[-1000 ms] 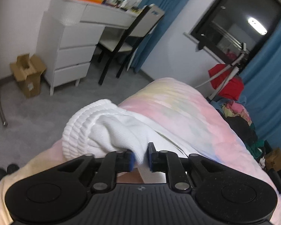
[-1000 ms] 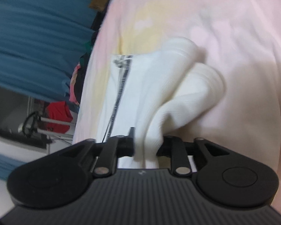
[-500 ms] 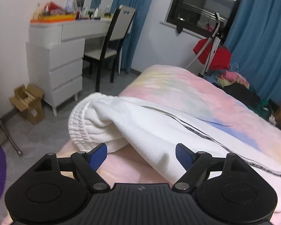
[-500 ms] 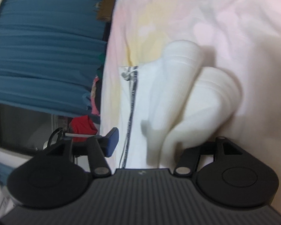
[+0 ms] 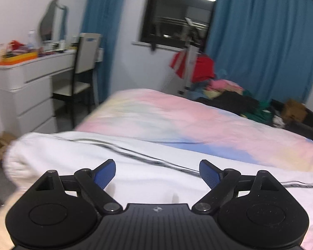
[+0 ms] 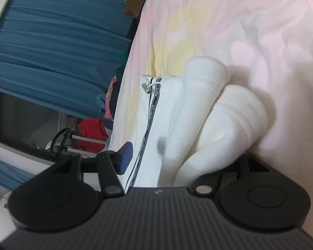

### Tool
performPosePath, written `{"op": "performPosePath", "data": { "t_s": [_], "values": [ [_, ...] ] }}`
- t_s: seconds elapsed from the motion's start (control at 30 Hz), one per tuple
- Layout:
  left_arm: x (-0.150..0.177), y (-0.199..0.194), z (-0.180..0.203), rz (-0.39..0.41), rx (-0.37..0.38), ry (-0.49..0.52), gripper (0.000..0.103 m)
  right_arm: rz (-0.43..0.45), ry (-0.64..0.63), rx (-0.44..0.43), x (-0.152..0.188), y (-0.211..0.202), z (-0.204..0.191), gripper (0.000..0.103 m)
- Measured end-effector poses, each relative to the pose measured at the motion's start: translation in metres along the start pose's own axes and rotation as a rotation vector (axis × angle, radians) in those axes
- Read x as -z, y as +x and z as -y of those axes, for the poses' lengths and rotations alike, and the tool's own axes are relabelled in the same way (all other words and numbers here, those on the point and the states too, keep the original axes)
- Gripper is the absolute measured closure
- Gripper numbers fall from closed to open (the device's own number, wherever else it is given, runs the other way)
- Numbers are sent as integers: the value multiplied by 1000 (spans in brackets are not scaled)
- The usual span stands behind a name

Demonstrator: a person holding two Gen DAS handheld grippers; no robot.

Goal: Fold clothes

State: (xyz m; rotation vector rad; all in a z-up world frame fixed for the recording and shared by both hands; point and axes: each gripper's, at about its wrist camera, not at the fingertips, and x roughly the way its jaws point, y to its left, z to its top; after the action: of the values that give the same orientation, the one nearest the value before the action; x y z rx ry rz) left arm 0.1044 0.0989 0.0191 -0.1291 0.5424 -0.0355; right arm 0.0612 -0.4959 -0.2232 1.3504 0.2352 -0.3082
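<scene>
A white garment [image 5: 77, 152] with a black-and-white side stripe lies on the pastel tie-dye bed cover [image 5: 177, 114]. My left gripper [image 5: 157, 171] is open and empty just above it. In the right wrist view the same garment [image 6: 189, 112] shows two ribbed cuffs, one over the other, and a drawstring end. My right gripper [image 6: 177, 158] is open; the garment lies between its fingers, and the right finger is hidden behind a cuff.
A white dresser [image 5: 25, 91] and a black chair [image 5: 81, 79] stand left of the bed. A pile of clothes [image 5: 225, 91] and a red garment on a stand [image 5: 198, 66] lie beyond the bed by the blue curtains [image 5: 265, 41].
Both grippers have opened and let go of the white garment. The left gripper has risen and turned toward the window; the garment now lies flatter on the bed.
</scene>
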Motion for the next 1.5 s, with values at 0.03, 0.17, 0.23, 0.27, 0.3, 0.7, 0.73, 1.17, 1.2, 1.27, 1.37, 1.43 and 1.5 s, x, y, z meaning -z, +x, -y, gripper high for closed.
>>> {"op": "performPosePath", "data": {
  "t_s": [0.03, 0.17, 0.23, 0.27, 0.3, 0.7, 0.73, 1.17, 1.2, 1.27, 1.37, 1.43, 1.5],
  "values": [
    [5, 8, 13, -2, 17, 15, 14, 6, 12, -5, 0, -2, 1, 42],
    [30, 39, 50, -22, 37, 90, 14, 18, 56, -19, -5, -4, 8, 42],
    [42, 51, 54, -46, 21, 119, 14, 22, 53, -12, -6, -2, 9, 42],
    [48, 57, 56, -57, 13, 133, 14, 23, 42, -7, -6, -1, 7, 42],
    [54, 63, 58, -69, 5, 147, 14, 26, 29, -1, -6, 1, 4, 42],
    [99, 115, 71, -162, -47, 276, 12, 119, -298, 214, 19, 12, -38, 92],
    [99, 115, 71, -161, -44, 278, 12, 138, -356, 221, 21, 5, -46, 92],
    [66, 82, 43, -104, 11, 180, 12, 378, -1180, 137, 127, -44, -216, 93],
    [60, 75, 36, -88, 15, 148, 12, 383, -1237, 118, 144, -42, -225, 93],
    [47, 62, 20, -50, 20, 82, 12, 393, -1351, 80, 178, -40, -244, 93],
    [33, 42, -7, 2, 13, 8, 12, 364, -1486, 29, 238, -32, -250, 93],
    [27, 32, -23, 24, 9, -30, 12, 325, -1567, 1, 277, -25, -240, 93],
    [22, 23, -37, 41, 7, -58, 12, 257, -1631, -35, 316, -11, -226, 93]
  ]
}}
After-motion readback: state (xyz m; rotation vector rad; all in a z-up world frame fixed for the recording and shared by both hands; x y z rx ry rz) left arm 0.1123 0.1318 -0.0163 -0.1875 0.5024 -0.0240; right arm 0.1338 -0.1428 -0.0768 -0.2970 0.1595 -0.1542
